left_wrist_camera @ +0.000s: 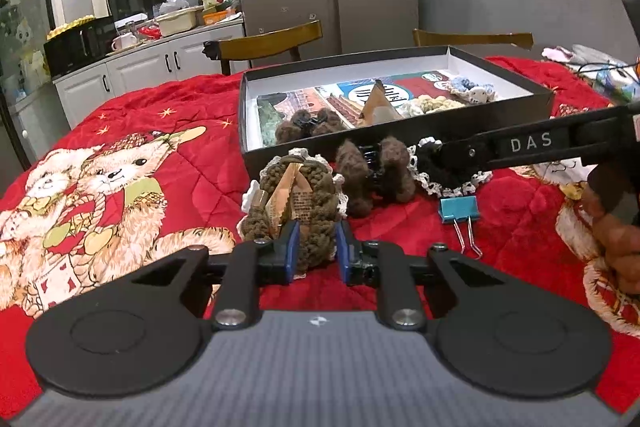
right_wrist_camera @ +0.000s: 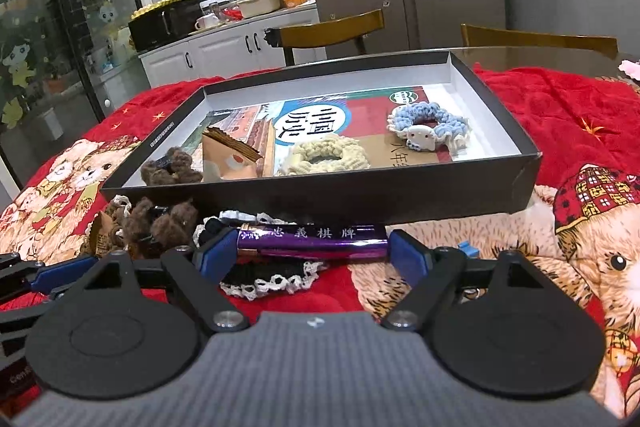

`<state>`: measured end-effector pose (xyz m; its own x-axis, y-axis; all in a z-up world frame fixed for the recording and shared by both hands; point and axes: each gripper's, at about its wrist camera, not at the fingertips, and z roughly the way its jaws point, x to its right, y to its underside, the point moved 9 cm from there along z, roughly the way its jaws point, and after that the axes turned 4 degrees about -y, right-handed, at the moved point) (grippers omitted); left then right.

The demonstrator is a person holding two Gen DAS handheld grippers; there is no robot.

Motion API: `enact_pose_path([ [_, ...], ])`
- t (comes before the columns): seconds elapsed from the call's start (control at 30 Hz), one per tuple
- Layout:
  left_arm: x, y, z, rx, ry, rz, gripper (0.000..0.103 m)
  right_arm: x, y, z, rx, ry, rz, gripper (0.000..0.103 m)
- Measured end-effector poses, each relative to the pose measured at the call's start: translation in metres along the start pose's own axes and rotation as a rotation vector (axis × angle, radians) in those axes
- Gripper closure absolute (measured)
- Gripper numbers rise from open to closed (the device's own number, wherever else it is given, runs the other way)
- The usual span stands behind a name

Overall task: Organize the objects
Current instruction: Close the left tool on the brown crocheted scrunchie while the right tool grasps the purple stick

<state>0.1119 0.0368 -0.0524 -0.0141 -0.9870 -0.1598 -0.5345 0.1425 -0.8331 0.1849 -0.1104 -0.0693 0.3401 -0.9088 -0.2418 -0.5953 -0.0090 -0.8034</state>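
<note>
A black shallow box [left_wrist_camera: 400, 137] [right_wrist_camera: 320, 199] stands on the red quilt and holds a brown hair clip, a tan packet, a cream scrunchie [right_wrist_camera: 326, 157] and a blue scrunchie [right_wrist_camera: 428, 125]. My left gripper [left_wrist_camera: 317, 251] is shut on an olive-brown scrunchie [left_wrist_camera: 308, 203] with a tan packet [left_wrist_camera: 290, 193], in front of the box. My right gripper [right_wrist_camera: 312, 247] is shut on a purple lighter [right_wrist_camera: 312, 241], held crosswise above a black lace scrunchie [right_wrist_camera: 272, 277]. The right gripper's arm [left_wrist_camera: 532, 143] reaches in from the right in the left wrist view.
A brown fuzzy hair clip [left_wrist_camera: 374, 175] [right_wrist_camera: 160, 225] lies between the two scrunchies by the box's near wall. A blue binder clip [left_wrist_camera: 460, 213] lies on the quilt to the right. Two wooden chairs [left_wrist_camera: 272, 43] stand behind the table. Clutter sits at the table's far right [left_wrist_camera: 600, 71].
</note>
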Motion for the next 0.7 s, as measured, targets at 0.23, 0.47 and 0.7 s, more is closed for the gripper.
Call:
enact_pose_path([
  [0.23,0.014,0.001,0.004,-0.011,-0.015,0.093,0.071,0.001,-0.002,-0.001,0.007,0.01,0.008,0.017],
  [0.47,0.001,0.001,0.002,0.002,0.014,0.004,0.09,0.001,-0.003,-0.001,0.011,0.011,-0.001,0.022],
  [0.7,-0.006,-0.004,-0.013,0.08,0.001,-0.029,0.091,0.003,-0.005,-0.005,0.035,0.023,0.001,0.023],
])
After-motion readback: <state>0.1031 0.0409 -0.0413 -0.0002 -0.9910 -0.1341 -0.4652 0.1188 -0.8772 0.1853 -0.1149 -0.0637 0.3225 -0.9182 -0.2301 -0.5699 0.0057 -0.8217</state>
